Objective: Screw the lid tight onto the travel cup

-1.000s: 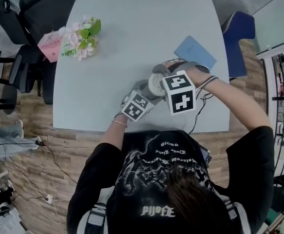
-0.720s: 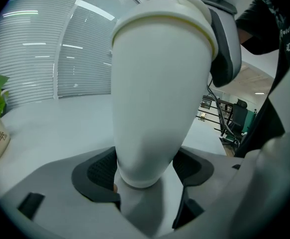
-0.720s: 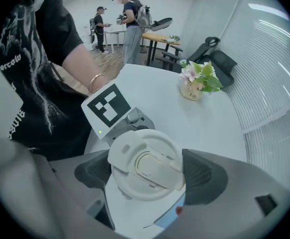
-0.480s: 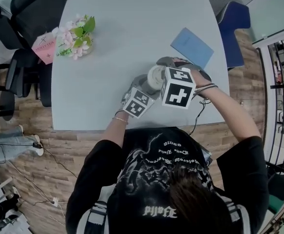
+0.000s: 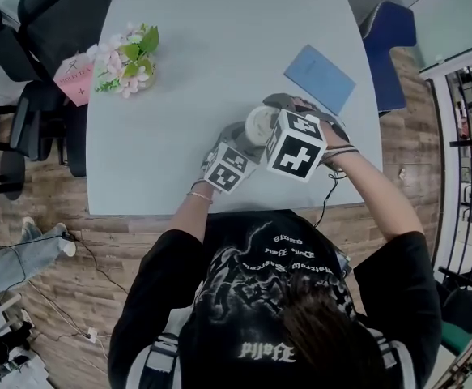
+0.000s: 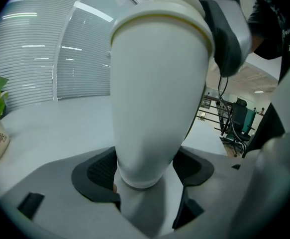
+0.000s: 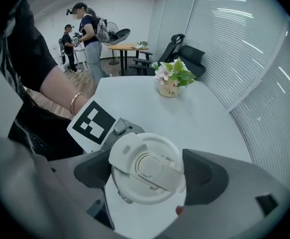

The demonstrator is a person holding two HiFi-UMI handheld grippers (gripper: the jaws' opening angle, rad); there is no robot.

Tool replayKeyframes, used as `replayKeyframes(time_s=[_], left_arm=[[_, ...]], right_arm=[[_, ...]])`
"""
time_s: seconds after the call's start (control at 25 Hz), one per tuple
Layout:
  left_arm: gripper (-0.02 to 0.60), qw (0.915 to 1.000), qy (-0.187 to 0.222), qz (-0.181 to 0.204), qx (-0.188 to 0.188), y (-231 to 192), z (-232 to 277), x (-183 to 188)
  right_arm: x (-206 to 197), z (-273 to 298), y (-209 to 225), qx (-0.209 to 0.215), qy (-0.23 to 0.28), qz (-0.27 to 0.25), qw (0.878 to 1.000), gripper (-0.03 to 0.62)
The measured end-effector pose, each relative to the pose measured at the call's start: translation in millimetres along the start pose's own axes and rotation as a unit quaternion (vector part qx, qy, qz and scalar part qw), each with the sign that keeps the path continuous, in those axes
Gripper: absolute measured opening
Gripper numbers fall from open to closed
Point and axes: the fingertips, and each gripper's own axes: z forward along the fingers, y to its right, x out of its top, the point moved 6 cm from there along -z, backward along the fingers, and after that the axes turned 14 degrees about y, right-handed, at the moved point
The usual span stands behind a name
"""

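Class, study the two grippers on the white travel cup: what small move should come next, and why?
Probably a short clockwise twist of the right gripper: its jaws flank the lid and seem to touch its rim, while the left gripper clamps the travel cup near its base, steadying it.

From above we see only the lid [image 5: 260,124]; the cup [image 6: 157,93] under it hides behind the marker cube [image 5: 296,146]. The words on the pink card [image 5: 75,77] are too small for us to read.

white tapered travel cup [image 6: 154,93], white lid [image 7: 147,168] on.
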Motion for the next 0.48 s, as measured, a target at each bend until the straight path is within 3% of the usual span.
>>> replayKeyframes(time_s=[0.16, 0.36, 0.48], left_arm=[[0.371, 1.0000, -0.003, 0.003, 0.002, -0.2, 0.1, -0.7], [0.371, 0.9998, 0.001, 0.008, 0.019, 0.8, 0.6, 2.1], [0.370, 0.9995, 0.003, 0.008, 0.032, 2.5, 1.0, 1.8]], right_arm=[[0.8, 0.3, 1.2, -0.005, 0.023, 0.019, 1.000, 0.440], [7.9, 1.5, 4.1, -0.016, -0.027, 0.036, 0.999, 0.436], [9.0, 2.5, 5.6, -0.035, -0.040, 0.073, 0.996, 0.436]])
